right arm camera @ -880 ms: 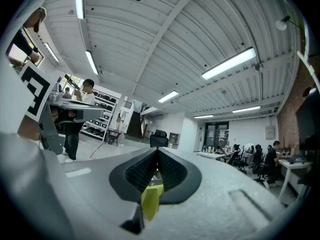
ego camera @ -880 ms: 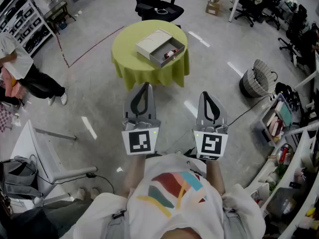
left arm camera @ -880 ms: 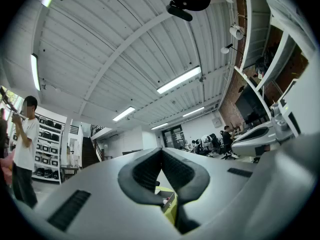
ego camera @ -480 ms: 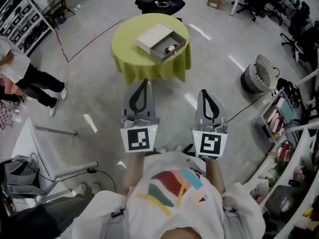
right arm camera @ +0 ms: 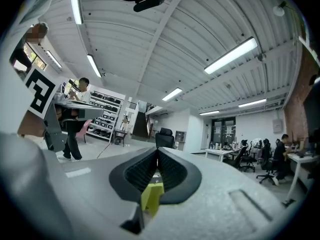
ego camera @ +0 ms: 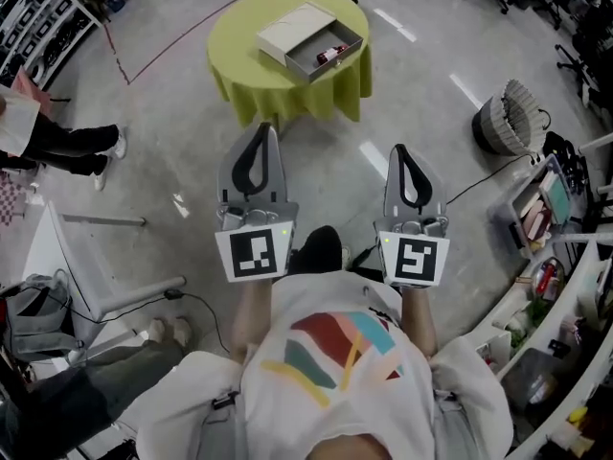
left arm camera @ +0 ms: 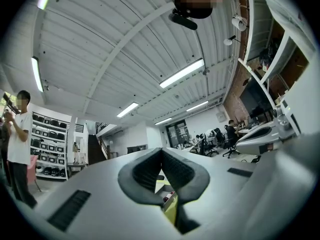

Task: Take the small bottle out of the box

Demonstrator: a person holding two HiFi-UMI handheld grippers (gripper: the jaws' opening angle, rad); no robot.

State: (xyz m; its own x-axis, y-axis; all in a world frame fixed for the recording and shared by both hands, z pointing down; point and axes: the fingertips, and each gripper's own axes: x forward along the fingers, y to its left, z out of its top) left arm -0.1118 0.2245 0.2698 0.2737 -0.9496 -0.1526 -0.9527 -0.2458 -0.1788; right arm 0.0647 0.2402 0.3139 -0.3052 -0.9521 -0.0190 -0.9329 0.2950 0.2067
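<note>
Far left: a bystander [ego camera: 67, 147] stands by the shelving. Left gripper [ego camera: 261, 128]: held out front, jaws pressed together tip to tip, nothing between them. Ahead of both grippers and well apart from them: a round table [ego camera: 244, 46] under a yellow-green cloth. On it sits a beige box [ego camera: 292, 32] with its drawer [ego camera: 308, 63] pulled out to the right. The small bottle [ego camera: 331, 54] lies on its side inside the drawer, untouched. Right gripper [ego camera: 400, 149]: jaws likewise closed, empty. Far right: a wicker basket [ego camera: 508, 118].
</note>
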